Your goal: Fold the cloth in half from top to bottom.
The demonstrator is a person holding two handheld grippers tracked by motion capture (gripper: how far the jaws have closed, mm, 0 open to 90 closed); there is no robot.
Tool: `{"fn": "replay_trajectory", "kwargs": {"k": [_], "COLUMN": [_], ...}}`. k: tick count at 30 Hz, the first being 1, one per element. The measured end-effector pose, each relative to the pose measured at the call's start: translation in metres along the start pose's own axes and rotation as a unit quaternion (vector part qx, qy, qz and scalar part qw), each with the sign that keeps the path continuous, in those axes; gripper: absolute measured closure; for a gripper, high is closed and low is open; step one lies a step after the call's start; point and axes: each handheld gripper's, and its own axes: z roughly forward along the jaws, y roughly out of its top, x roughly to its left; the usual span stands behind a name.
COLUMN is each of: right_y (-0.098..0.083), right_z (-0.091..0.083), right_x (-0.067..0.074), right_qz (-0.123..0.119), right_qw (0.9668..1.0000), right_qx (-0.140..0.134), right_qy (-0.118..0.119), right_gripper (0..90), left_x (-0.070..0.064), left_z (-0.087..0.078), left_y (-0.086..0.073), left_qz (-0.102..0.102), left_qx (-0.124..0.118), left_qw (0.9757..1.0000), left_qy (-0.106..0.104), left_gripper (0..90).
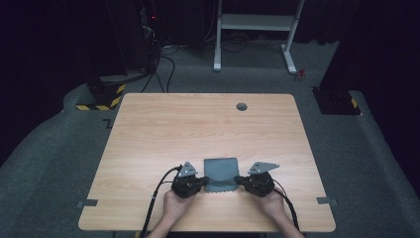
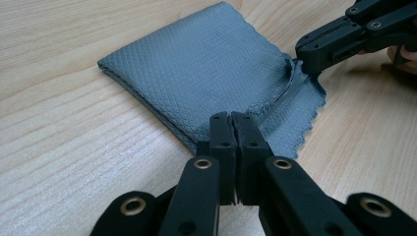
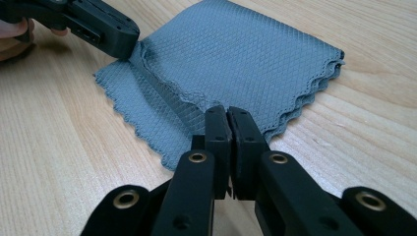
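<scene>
Cloths: one folded grey microfibre cloth (image 1: 221,174), waffle-textured, with scalloped edges.
Cloth place: flat on the wooden table (image 1: 198,124), close to the near edge and about midway between the left and right edges.
Cloth layers: several; in the left gripper view the top layer (image 2: 206,69) stops short of the scalloped bottom layer (image 2: 300,113), which sticks out beyond it.
Grippers: two, one in each hand.
Left gripper (image 1: 202,182): at the cloth's near left corner, jaws clenched together on the edge of the cloth; in its own view (image 2: 231,118) the tips sit pressed on the fabric with no gap between them.
Right gripper (image 1: 238,180): at the cloth's near right corner, jaws likewise clamped on the cloth edge; in its own view (image 3: 226,112) the tips meet over the fabric.
Pinch mark: the top layer puckers where each gripper bites it.
Hands: two, a left hand (image 1: 176,201) and a right hand (image 1: 271,201), coming in over the near edge.
Table hole: one round grey grommet (image 1: 241,106) near the far edge.
Tape: two grey strips, one at the left edge (image 1: 87,203), one at the right edge (image 1: 326,201).
</scene>
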Motion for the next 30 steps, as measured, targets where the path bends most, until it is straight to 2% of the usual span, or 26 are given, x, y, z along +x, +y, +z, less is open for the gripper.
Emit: {"fn": "replay_trajectory", "kwargs": {"k": [15,21,23,30], "right_y": [-0.006,-0.010,-0.011,-0.003], "right_z": [-0.006,-0.012,-0.016,-0.025], "right_x": [0.006,0.006,0.006,0.009], "right_qz": [-0.014,-0.006,0.000,-0.002], "right_qw": [0.9999,1.0000,1.0000,0.9996], "right_qx": [0.001,-0.001,-0.007,-0.027], "right_qy": [-0.008,-0.005,0.001,0.007], "right_gripper": [83.7,81.5,81.4,81.9], "left_x": [-0.005,-0.008,-0.010,-0.012], "left_z": [-0.003,-0.006,-0.009,-0.015], "left_y": [-0.004,-0.006,-0.006,0.002], "left_qz": [0.013,0.016,0.023,0.025], "left_qx": [0.007,0.011,0.009,-0.010], "left_qw": [0.9999,0.9998,0.9996,0.9995], "left_qy": [-0.003,-0.011,-0.015,-0.018], "left_gripper": [86.1,84.4,83.6,80.9]}}
